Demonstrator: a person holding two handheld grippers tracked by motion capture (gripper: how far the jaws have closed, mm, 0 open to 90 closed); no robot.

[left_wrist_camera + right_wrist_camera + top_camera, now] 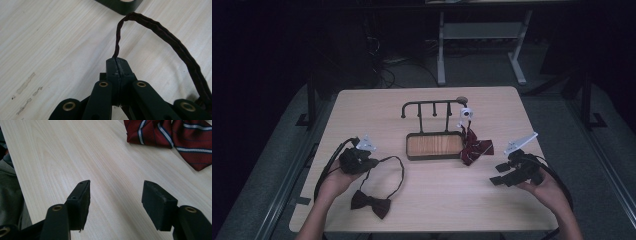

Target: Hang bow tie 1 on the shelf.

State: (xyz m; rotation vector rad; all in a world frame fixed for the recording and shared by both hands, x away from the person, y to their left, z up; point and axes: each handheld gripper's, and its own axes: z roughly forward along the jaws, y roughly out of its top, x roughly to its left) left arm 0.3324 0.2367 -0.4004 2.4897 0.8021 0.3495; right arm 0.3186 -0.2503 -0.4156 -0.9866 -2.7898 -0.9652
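Currently: left gripper [117,65], lower left, jaws pinched on the dark bow tie's neck strap [160,27], seemingly to lift it toward the hook rack [432,106]; right gripper [116,203] spread empty, striped tie [172,135] upper right.

Setting: lab or studio recording space, dimly lit. Evidence: one pale wood-grain bench [427,205] standing alone on grey carpet [557,120]; surroundings dark. Beyond the bench's far edge, a white metal frame with legs [443,50], and loose black cables [384,70] on the floor. Dark stand posts [311,100] flank the bench's left and right edges.
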